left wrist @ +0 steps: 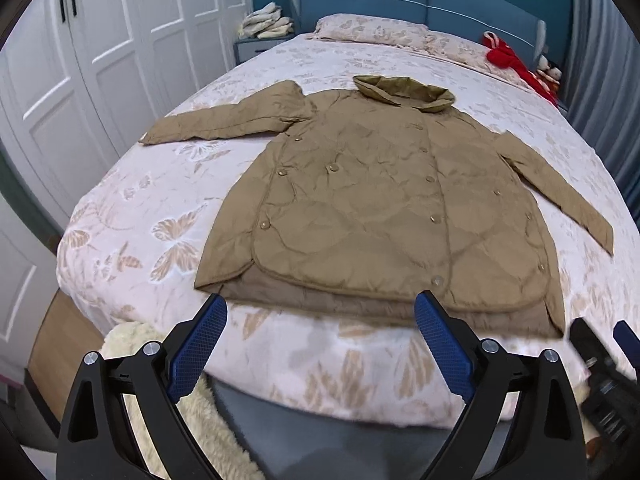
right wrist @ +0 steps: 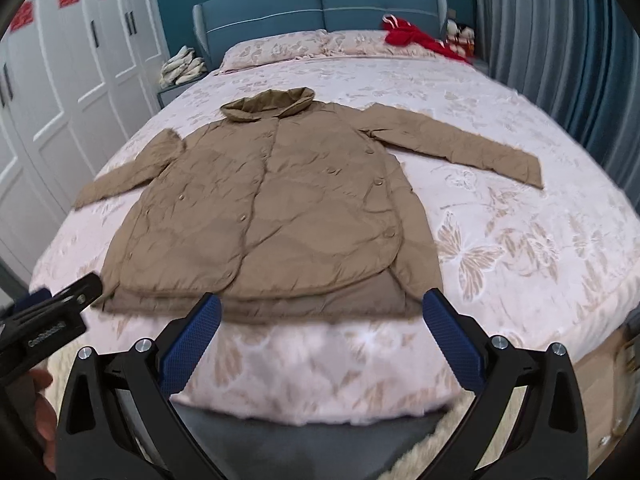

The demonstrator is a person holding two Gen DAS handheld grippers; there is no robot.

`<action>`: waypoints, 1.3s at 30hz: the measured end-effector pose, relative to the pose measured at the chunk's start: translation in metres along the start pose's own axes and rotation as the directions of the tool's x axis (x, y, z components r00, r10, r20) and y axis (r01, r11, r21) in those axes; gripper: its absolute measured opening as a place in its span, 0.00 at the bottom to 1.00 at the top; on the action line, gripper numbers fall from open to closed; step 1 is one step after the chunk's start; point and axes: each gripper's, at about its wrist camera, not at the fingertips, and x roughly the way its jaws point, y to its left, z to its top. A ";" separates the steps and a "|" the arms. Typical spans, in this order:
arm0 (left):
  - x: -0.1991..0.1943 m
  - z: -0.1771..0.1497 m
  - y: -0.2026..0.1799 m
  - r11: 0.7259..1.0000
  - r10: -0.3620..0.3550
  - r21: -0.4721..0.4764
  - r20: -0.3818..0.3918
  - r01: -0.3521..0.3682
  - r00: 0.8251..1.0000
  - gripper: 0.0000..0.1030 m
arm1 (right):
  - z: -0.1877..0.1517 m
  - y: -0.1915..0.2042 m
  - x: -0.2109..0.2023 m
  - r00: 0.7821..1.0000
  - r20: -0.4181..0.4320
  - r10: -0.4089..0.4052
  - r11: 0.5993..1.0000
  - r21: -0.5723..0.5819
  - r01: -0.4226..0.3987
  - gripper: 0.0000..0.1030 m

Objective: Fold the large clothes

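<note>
A tan quilted jacket (left wrist: 360,208) (right wrist: 272,216) lies spread flat and front up on the bed, buttoned, collar toward the headboard. Its sleeves (left wrist: 216,120) (right wrist: 460,144) stretch out to both sides. My left gripper (left wrist: 320,304) hovers open just short of the jacket's hem, with nothing between its blue pads (left wrist: 196,348). Over the hem's right part my right gripper (right wrist: 320,304) is also open and empty. Each gripper shows at the edge of the other's view: the right gripper (left wrist: 600,364) and the left gripper (right wrist: 52,308).
The bed (left wrist: 320,372) (right wrist: 520,240) has a pink butterfly-print cover, pillows (left wrist: 368,28) and a blue headboard (right wrist: 320,4). Red clothing (left wrist: 516,60) (right wrist: 416,36) lies by the pillows. White wardrobes (left wrist: 100,48) stand left, a curtain (right wrist: 560,40) right. A fluffy cream rug (left wrist: 200,420) covers the floor.
</note>
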 end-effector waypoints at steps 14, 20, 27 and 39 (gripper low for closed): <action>0.074 0.065 -0.020 1.000 0.022 -0.005 -0.005 -0.022 1.000 0.91 | 0.101 -0.227 0.122 0.999 0.034 -0.007 0.825 0.565 -0.013 0.95; 0.107 0.078 -0.036 0.999 0.041 0.001 -0.028 -0.041 0.999 0.91 | 0.127 -0.300 0.161 0.989 0.045 -0.139 0.778 0.623 0.081 0.95; 0.139 0.080 -0.044 0.995 0.103 0.014 -0.056 -0.102 0.993 0.91 | 0.129 -0.344 0.202 0.986 -0.002 -0.169 0.723 0.679 0.125 0.77; 0.168 0.096 -0.049 0.988 0.157 0.001 -0.047 -0.158 0.986 0.91 | 0.138 -0.370 0.233 0.980 0.018 -0.200 0.677 0.726 0.125 0.09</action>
